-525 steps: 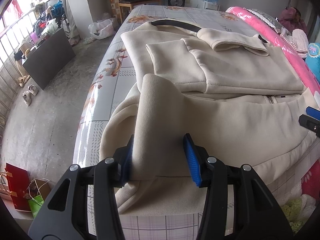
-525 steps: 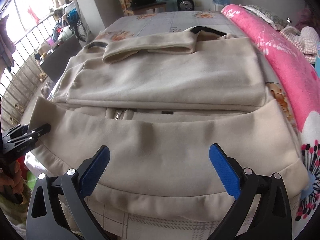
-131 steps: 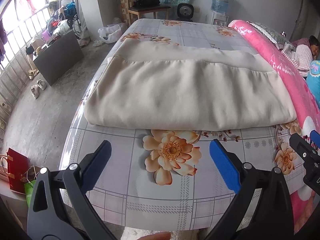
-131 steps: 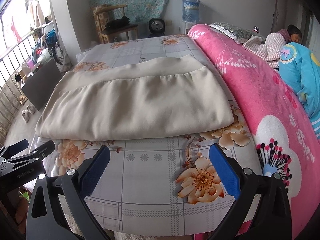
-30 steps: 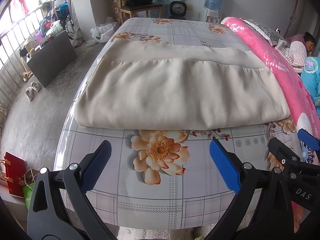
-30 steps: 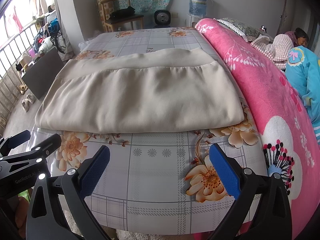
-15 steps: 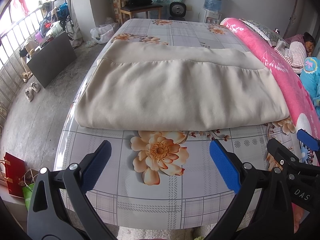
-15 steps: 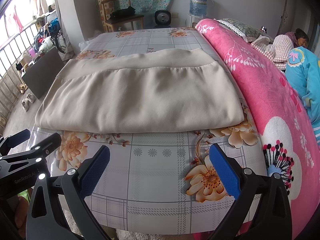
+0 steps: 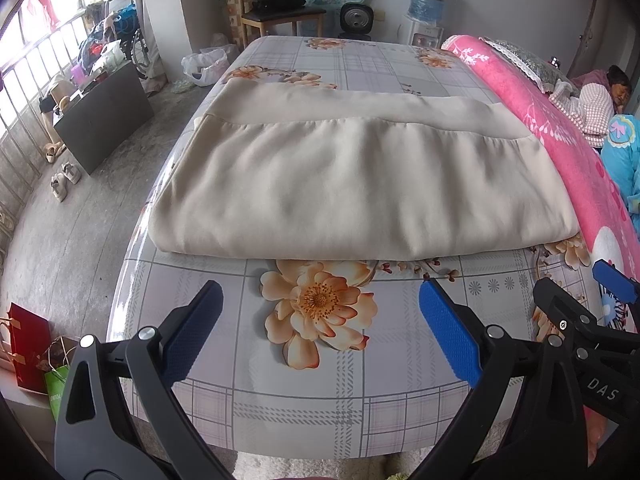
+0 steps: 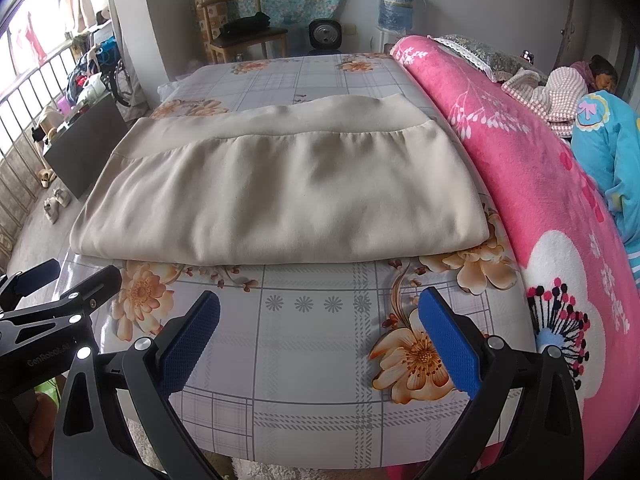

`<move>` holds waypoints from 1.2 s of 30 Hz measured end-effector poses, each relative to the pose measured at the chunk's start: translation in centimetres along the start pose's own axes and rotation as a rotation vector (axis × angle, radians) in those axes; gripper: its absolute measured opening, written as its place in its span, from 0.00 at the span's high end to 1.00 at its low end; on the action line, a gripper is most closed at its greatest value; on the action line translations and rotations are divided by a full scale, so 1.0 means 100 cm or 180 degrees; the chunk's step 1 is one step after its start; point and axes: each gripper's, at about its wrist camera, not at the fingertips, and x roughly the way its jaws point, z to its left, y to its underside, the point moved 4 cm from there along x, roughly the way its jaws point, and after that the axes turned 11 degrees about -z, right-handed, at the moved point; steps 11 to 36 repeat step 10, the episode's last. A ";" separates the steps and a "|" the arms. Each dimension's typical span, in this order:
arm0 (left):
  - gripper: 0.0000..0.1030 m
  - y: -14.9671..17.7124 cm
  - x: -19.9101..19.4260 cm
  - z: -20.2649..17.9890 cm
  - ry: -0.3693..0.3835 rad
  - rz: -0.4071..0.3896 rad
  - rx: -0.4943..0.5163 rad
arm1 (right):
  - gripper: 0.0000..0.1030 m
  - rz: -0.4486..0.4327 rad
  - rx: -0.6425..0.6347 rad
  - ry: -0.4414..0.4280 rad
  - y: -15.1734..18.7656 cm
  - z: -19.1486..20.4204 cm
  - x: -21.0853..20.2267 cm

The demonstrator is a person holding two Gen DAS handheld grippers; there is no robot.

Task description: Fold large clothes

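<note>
A large beige garment [image 9: 352, 184] lies folded into a flat rectangle on the floral-print bed [image 9: 320, 360]; it also shows in the right wrist view [image 10: 280, 196]. My left gripper [image 9: 320, 332] is open and empty, held back over the bed's near edge, short of the garment. My right gripper [image 10: 320, 332] is open and empty, also short of the garment's near fold. Each gripper shows at the edge of the other's view: the right one [image 9: 580, 308] and the left one [image 10: 60, 284].
A pink floral blanket [image 10: 540, 184] runs along the bed's right side, with a person lying beyond it [image 10: 600, 72]. A dark cabinet [image 9: 100, 116], shoes and bags stand on the floor at left. A wooden chair [image 9: 280, 8], a fan and a water bottle stand behind the bed.
In the last second almost nothing has moved. Well before that, the spread jacket was folded into the flat rectangle and both grippers let go and drew back.
</note>
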 end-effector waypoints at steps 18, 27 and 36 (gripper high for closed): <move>0.08 0.000 0.000 0.000 -0.0001 0.0003 -0.0002 | 0.06 0.0004 0.0002 0.0003 0.000 0.000 0.000; 0.08 0.000 0.000 0.000 -0.0001 0.0003 -0.0002 | 0.06 0.0004 0.0002 0.0003 0.000 0.000 0.000; 0.08 0.000 0.000 0.000 -0.0001 0.0003 -0.0002 | 0.06 0.0004 0.0002 0.0003 0.000 0.000 0.000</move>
